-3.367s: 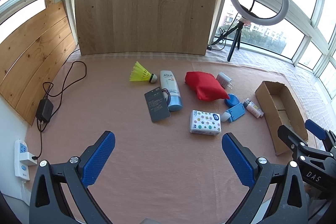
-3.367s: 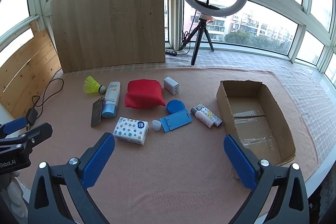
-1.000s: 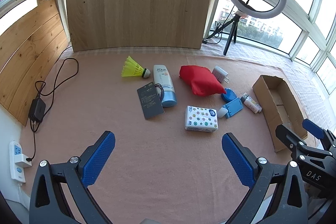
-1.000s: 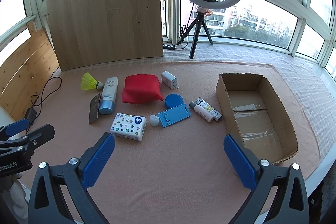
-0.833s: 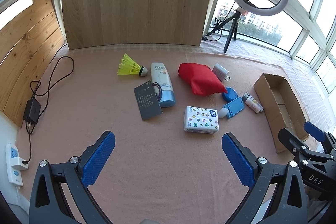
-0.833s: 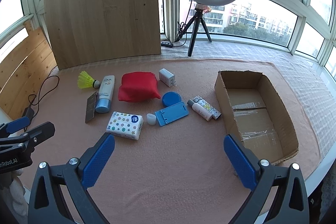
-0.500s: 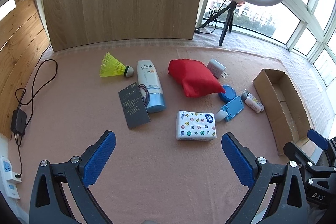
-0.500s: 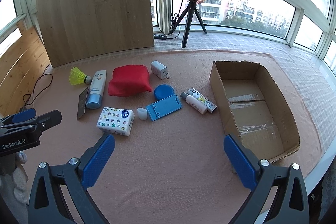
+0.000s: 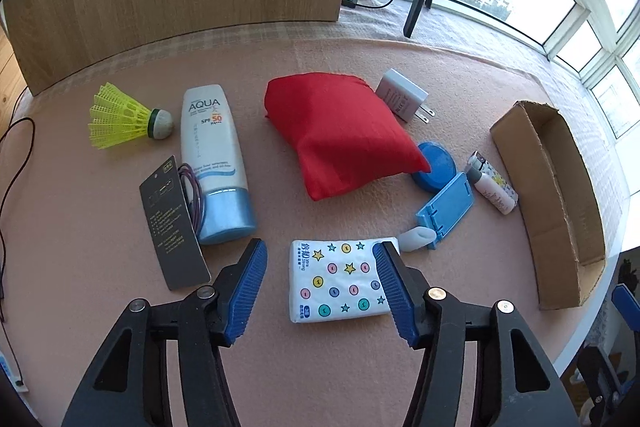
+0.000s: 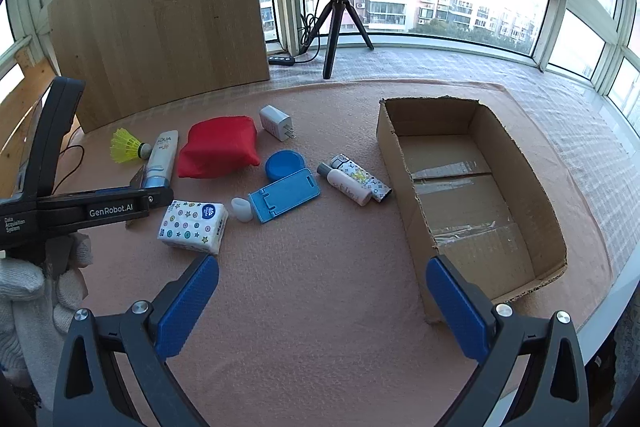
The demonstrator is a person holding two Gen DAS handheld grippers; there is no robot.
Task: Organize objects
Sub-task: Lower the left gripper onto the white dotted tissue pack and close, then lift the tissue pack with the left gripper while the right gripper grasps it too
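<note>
Soft rectangular tissue pack (image 9: 338, 281) between closing left hand-held gripper (image 9: 318, 259) pads, untouched.

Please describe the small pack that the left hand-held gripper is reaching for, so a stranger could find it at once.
Start at the red pouch in the middle of the pink mat. Just in front of it, nearest the camera, lies the tissue pack. It is the only white item printed with coloured stars and dots.
</note>
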